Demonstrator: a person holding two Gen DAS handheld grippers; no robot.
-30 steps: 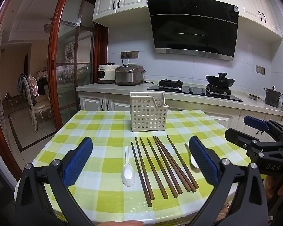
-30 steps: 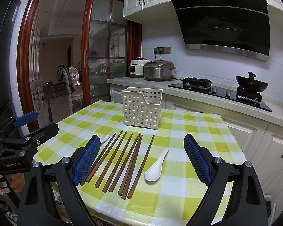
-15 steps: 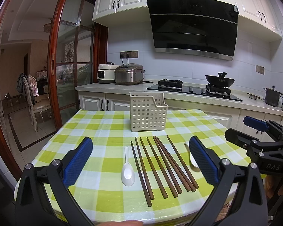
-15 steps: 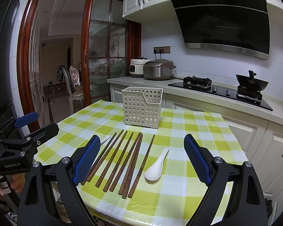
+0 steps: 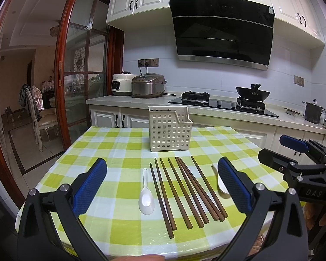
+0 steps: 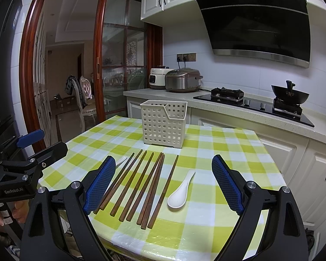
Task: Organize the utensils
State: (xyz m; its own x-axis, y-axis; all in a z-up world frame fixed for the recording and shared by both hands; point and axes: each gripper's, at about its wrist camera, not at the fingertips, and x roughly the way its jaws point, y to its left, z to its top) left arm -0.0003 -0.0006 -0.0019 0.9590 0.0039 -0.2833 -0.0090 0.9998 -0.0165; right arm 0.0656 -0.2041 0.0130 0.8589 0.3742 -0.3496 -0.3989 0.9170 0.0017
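Both the left claw and right claw hover wide apart (holding nothing) above chopsticks near the desk's front edge.

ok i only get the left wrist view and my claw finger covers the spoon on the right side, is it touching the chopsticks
Observer: no, the right wrist view shows the white ceramic spoon whole, lying apart from the nearest of the brown wooden chopsticks.
Operator: and the right claw, open or shut
Observer: the right claw is open wide, with nothing held.
Operator: which way does that spoon point
Observer: bowl nearest the claw, handle pointing away and slightly right.
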